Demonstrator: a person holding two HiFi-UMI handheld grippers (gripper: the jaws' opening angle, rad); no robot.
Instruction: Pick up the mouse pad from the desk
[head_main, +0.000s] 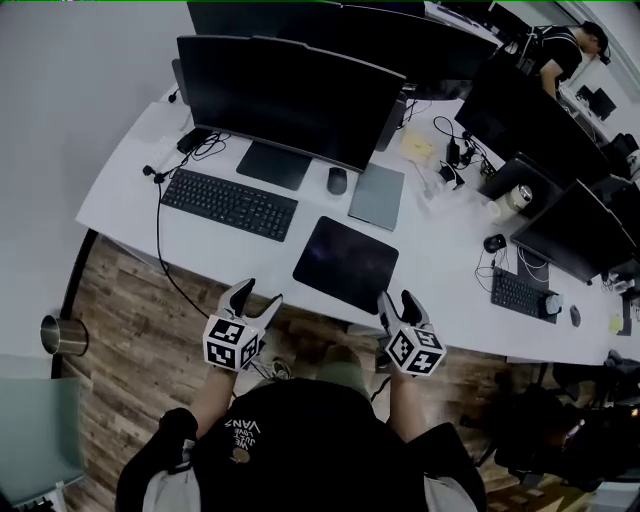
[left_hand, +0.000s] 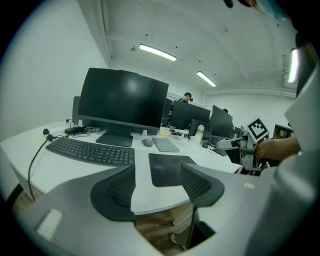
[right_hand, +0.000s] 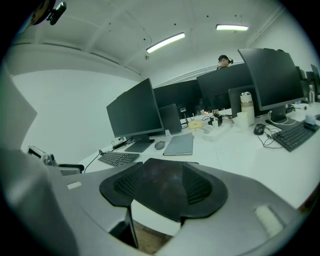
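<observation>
The black mouse pad (head_main: 346, 263) lies flat on the white desk (head_main: 130, 190), near its front edge. Both grippers hover just off that edge, over the wooden floor. My left gripper (head_main: 258, 295) is open and empty, to the left of the pad's near corner. My right gripper (head_main: 396, 300) is also open and empty, close to the pad's near right corner. In the left gripper view the mouse pad (left_hand: 167, 169) shows beyond the spread jaws (left_hand: 157, 187). The right gripper view shows the mouse pad (right_hand: 160, 182) straight ahead, past its jaws (right_hand: 161, 189).
A keyboard (head_main: 229, 203), a mouse (head_main: 337, 180) and a grey tablet (head_main: 377, 195) lie behind the pad, in front of a large monitor (head_main: 285, 95). A cable hangs down the desk's front on the left. A metal cup (head_main: 62, 336) sits at far left. A person (head_main: 560, 50) stands at the far desks.
</observation>
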